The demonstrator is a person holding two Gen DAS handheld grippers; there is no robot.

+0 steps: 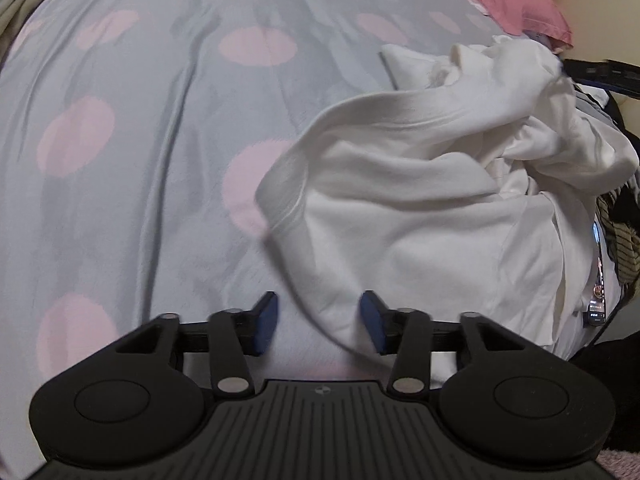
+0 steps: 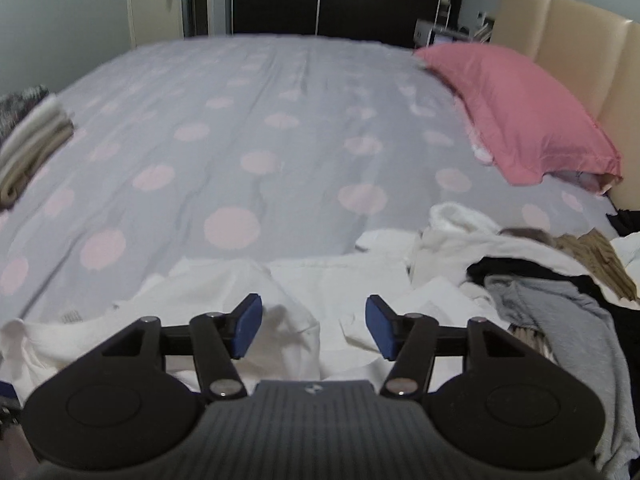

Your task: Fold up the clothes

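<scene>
Both the left gripper (image 1: 318,322) and right gripper (image 2: 313,328) are being held wide open and empty over a crumpled white garment (image 1: 420,208) lying just ahead on the bed (image 1: 160,160), so an edge pinch is probably being needed for spreading.

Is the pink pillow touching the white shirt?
Apart. The right wrist view shows bare spotted sheet between the pillow and the shirt.

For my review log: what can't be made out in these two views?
- White garment, left wrist view: bunched, so its type is unreadable.
- Clothes pile, right wrist view: cut by the right edge.
- Folded stack, right wrist view: blurred, cut by the left edge.
- Neither gripper shows in the other's view.
</scene>
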